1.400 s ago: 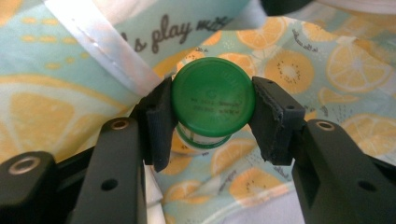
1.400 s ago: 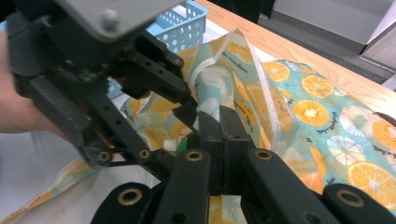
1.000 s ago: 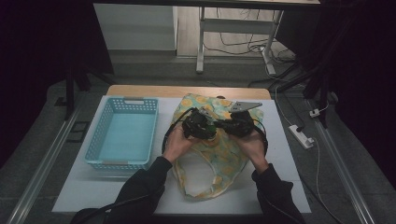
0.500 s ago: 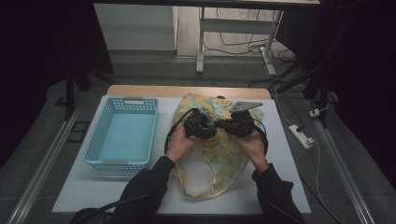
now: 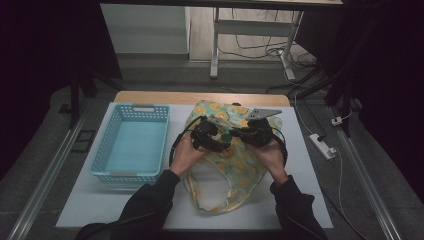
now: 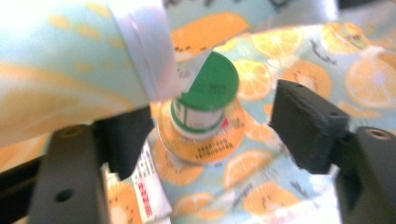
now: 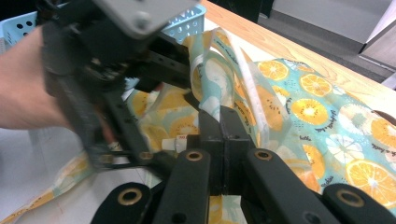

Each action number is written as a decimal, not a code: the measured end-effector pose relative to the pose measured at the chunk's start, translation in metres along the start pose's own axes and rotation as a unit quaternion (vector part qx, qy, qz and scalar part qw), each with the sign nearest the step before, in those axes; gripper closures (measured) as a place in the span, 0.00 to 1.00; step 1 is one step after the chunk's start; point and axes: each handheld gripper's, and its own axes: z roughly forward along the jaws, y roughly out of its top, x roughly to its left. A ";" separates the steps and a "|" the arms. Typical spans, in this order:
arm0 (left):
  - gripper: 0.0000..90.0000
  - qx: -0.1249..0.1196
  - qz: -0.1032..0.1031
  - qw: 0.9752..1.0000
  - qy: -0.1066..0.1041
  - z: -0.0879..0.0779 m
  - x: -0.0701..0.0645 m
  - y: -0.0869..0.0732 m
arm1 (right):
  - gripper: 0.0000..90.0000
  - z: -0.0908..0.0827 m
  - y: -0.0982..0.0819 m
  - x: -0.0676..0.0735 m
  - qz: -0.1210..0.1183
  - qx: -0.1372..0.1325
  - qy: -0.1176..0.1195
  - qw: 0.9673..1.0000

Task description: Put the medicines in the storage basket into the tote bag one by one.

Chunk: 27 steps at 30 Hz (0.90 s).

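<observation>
Scene: person at a white table (image 5: 310, 200), a gripper in each hand, working at a fruit-print bag (image 5: 235, 165) that lies at centre, with a blue basket (image 5: 131, 145) at its 9 o'clock.
Left gripper (image 6: 210, 126): jaws have just been opening and stand spread; a green-capped bottle (image 6: 205, 100) sits between them, untouched by either pad, resting on the bag cloth.
Right gripper (image 7: 223, 140): jaws pressed together, pinching the bag's white-trimmed edge (image 7: 219, 100) and holding it up at 12 o'clock of the jaws.
Risk, bottle: freed by the spread jaws, it could likely tip or roll deeper into the folds.
Risk, bag: thin cloth may slip from the pinch and drop over the bottle.
Risk, crowding: the two grippers sit close together and could knock each other.
</observation>
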 end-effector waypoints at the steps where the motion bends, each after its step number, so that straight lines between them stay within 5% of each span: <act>1: 0.27 -0.001 0.000 1.000 -0.003 -0.004 0.000 -0.002 | 1.00 0.000 0.000 0.000 0.000 0.000 0.000 1.000; 10: 0.10 -0.019 -0.018 0.999 -0.028 -0.021 -0.001 -0.015 | 1.00 0.000 0.000 0.000 -0.001 0.000 0.000 1.000; 27: 0.00 -0.015 0.005 0.997 -0.070 -0.023 -0.016 -0.036 | 1.00 -0.002 0.001 0.001 -0.001 -0.001 0.002 1.000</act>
